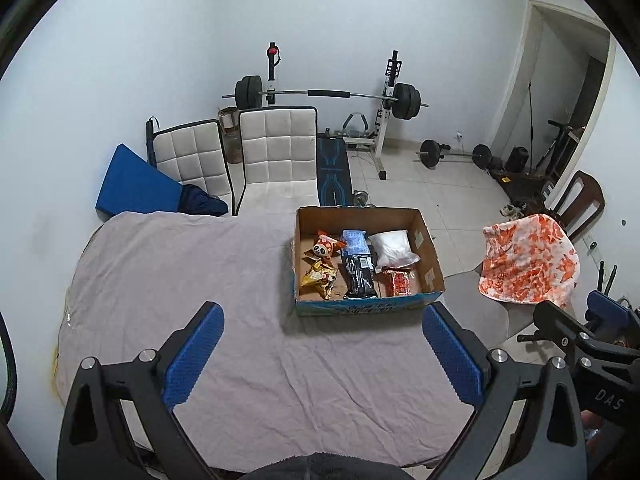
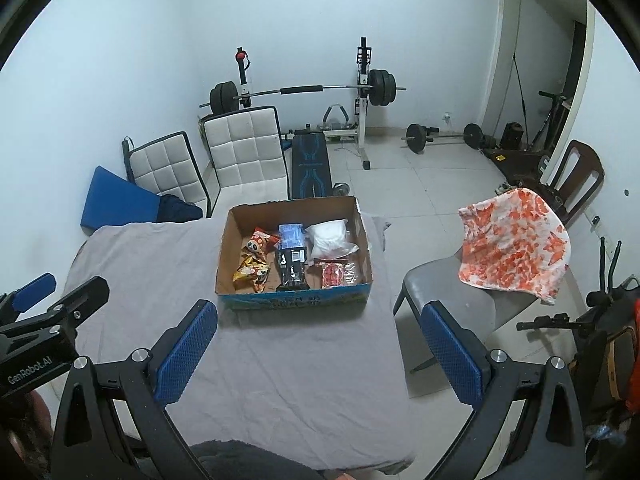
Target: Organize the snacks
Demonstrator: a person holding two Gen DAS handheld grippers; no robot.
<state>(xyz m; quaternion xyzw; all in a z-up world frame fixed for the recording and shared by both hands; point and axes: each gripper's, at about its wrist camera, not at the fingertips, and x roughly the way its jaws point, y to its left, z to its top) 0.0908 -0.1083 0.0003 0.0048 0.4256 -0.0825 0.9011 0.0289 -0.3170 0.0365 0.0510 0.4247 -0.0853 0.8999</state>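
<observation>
Both tongs are hanging released and empty above the near end of the desk [image 1: 248, 360], blue ribbed pads spread wide: left tongs [image 1: 322, 356], right tongs [image 2: 318, 352]. Neither is touching anything.

The snacks are all sitting inside the cardboard box [image 1: 434, 258] at the far right of the desk, nothing loose on the cloth. Looks like sorting is done or nearly so. The packs are lying in rough rows, probably grouped by kind:
- orange panda bag [image 1: 326, 245] and yellow crinkly bag [image 1: 320, 278] along the left wall, touching
- blue pack [image 1: 354, 240] behind the glossy black pack [image 1: 360, 278], middle
- puffy white bag [image 1: 392, 248] behind a clear red-filled pack [image 1: 398, 282], right

The box is open-topped, corrugated, with a blue printed front. A wrinkled grey cloth is covering the desk, soft, so things may drag on it. A floral towel [image 2: 516, 240] is draping over a chair well to the right, apart from the box.
</observation>
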